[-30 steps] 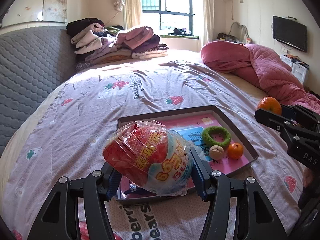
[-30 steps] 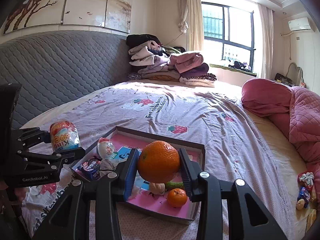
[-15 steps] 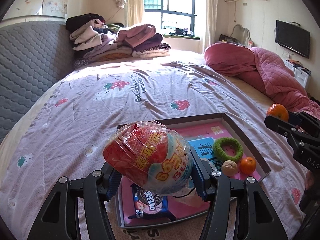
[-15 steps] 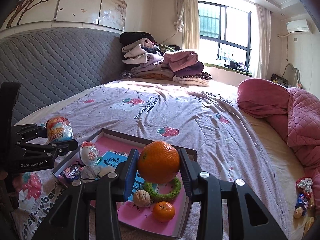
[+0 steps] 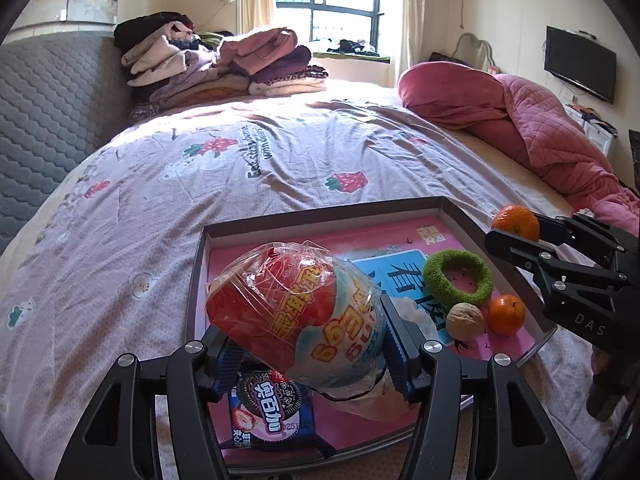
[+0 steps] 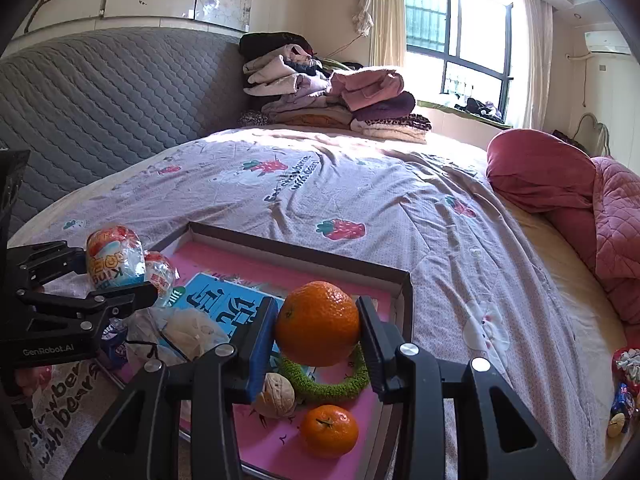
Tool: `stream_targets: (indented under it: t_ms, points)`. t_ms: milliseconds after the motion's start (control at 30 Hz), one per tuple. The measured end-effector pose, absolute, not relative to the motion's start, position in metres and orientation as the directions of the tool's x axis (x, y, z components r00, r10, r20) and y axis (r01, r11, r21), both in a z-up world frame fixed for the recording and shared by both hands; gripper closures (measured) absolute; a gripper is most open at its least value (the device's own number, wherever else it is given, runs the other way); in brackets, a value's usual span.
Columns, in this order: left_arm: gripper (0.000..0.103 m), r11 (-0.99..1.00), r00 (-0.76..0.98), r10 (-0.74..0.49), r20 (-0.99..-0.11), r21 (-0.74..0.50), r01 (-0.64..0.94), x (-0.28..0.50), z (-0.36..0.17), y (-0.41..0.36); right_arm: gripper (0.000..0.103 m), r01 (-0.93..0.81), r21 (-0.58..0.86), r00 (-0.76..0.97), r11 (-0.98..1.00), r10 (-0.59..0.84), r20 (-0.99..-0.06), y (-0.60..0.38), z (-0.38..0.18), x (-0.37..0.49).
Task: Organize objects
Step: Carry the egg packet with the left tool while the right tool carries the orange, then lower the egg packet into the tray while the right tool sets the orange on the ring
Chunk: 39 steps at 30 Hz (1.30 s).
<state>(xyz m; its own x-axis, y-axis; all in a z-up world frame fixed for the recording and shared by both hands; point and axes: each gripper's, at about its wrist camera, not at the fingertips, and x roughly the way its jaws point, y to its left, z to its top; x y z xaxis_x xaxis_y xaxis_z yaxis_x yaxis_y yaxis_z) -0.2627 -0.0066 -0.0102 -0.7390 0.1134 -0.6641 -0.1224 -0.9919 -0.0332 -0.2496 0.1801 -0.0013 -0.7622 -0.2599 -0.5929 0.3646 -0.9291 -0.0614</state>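
Observation:
My left gripper is shut on a round snack in clear wrap, red and pale blue, held over the near left part of a shallow pink-lined tray on the bed. My right gripper is shut on a large orange above the tray's right part. In the tray lie a green fuzzy ring, a walnut, a small tangerine, a cookie packet, a crumpled clear bag and a second wrapped snack.
The tray rests on a strawberry-print bedspread. A pile of folded clothes sits at the far end by the grey padded headboard. A pink quilt lies on the right. Small items lie at the bed's right edge.
Both grippers have moved forward and down over the tray with their loads. More of the tray's contents, such as the cookie packet, now shows.

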Motion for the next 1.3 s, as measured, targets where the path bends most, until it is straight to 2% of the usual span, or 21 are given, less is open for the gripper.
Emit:
stream_targets:
  t_ms: [867, 1300]
  points:
    - [0.041, -0.979, -0.674, 0.126, -0.728, 0.020, -0.205, -0.262, -0.047, 0.024, 0.062, 0.327, -0.052, -0.687, -0.944, -0.200, -0.699, 0.185, -0.049, -0.276]
    - [0.040, -0.977, -0.671, 0.123, -0.731, 0.028, -0.210, -0.262, -0.050, 0.025, 0.062, 0.312, -0.067, -0.682, -0.948, -0.174, -0.710, 0.185, -0.052, -0.277]
